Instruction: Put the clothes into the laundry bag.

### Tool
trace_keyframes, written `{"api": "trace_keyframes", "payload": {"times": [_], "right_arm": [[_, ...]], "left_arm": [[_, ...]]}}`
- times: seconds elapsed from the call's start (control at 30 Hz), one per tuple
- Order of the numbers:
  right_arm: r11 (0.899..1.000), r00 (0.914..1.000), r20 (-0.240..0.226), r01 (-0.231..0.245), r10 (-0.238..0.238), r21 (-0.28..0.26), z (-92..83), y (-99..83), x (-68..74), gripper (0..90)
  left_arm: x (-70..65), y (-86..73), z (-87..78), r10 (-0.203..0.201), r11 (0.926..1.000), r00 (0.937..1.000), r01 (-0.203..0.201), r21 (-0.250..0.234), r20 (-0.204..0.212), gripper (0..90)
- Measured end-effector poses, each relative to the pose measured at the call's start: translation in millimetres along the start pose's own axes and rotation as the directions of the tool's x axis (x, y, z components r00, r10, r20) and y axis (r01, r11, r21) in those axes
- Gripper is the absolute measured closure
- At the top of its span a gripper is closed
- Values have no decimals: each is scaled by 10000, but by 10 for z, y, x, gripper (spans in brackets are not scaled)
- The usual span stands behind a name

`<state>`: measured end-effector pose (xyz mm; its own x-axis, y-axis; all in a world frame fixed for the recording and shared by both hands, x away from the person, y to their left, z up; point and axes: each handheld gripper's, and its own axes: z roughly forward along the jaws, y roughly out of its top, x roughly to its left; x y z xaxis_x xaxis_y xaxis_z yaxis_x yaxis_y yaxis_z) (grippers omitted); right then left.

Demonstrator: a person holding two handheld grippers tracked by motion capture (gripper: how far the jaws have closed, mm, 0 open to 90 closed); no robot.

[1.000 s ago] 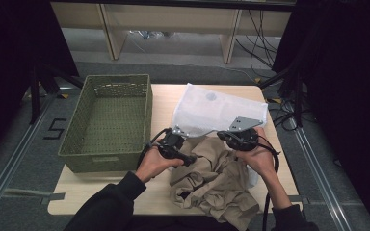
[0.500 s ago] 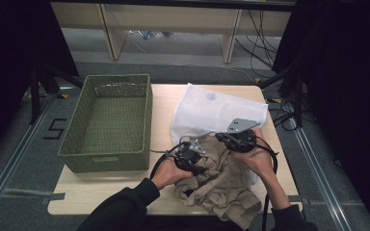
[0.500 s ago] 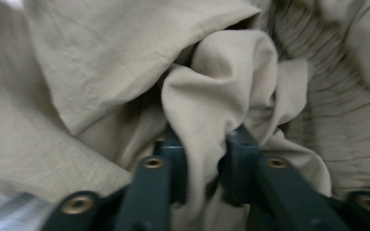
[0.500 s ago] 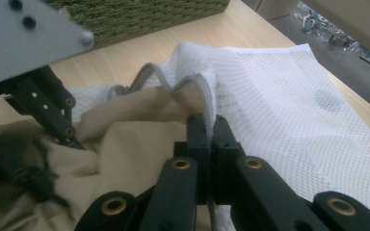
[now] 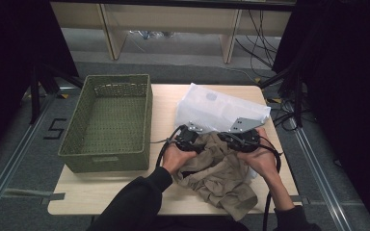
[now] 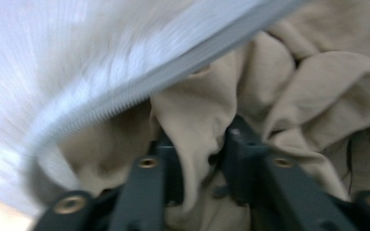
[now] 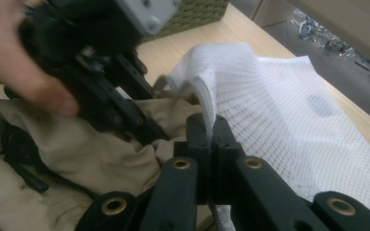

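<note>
Your right claw was clamped on the white mesh bag's rim; your left claw, jaws just reopening, pinched the beige garment at the bag's mouth on the worktop. That loosening pinch risked dropping the fold.
</note>
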<state>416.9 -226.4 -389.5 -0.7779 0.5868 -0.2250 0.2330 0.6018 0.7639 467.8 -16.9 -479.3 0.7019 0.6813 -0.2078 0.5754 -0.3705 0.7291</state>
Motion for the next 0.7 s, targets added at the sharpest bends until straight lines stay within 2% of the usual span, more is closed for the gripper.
{"api": "trace_keyframes", "payload": {"times": [0.03,0.13,0.23,0.33,0.4,0.43,0.47,0.5,0.53,0.57,0.6,0.63,0.67,0.7], "right_arm": [[10000,10000,-64,53,-53,-23,16,-11,0,900],[10000,10000,-44,16,-15,38,20,-34,-22,900],[10000,10000,-43,23,-23,40,29,-37,-25,900],[9999,9999,-30,104,-104,42,38,-29,-15,900],[9999,10000,-5,-28,28,128,41,-28,-3,900],[9999,10000,-42,-43,44,148,43,-27,-3,900],[9999,10000,-55,0,0,147,48,-28,-2,900],[9998,10000,-26,23,-22,183,50,-29,4,900],[9998,9999,-68,109,-108,158,52,-29,6,900],[9998,9999,-69,107,-106,160,51,-28,4,900],[9998,9999,-70,84,-83,154,50,-28,0,900],[9998,9999,-85,95,-93,148,51,-30,-4,900],[9998,9999,-95,94,-92,176,52,-31,-5,900],[9998,9999,-166,33,-30,209,59,-34,1,900]], "left_arm": [[7,-4,-45,48,10000,10000,-48,27,-6,616],[-28,4,-302,668,9970,9976,-661,411,-172,428],[-104,-28,-607,975,9947,9952,-977,312,82,305],[-206,-132,-859,1270,9911,9914,-1281,374,298,227],[-276,-235,-948,1512,9863,9873,-1540,585,493,199],[-296,-295,-970,1645,9823,9838,-1700,781,719,176],[-338,-366,-977,1533,9818,9832,-1629,974,990,164],[-359,-432,-983,1793,9751,9757,-1932,1089,1256,164],[-398,-499,-991,1907,9739,9742,-2032,1014,1205,167],[-446,-562,-1007,2090,9728,9742,-2160,836,855,174],[-477,-610,-1019,2135,9713,9721,-2219,861,974,167],[-476,-638,-1009,2166,9684,9705,-2274,1028,1060,174],[-463,-656,-976,2445,9580,9643,-2564,1284,1014,183],[-443,-673,-933,2805,9420,9565,-2904,1682,801,162]]}}
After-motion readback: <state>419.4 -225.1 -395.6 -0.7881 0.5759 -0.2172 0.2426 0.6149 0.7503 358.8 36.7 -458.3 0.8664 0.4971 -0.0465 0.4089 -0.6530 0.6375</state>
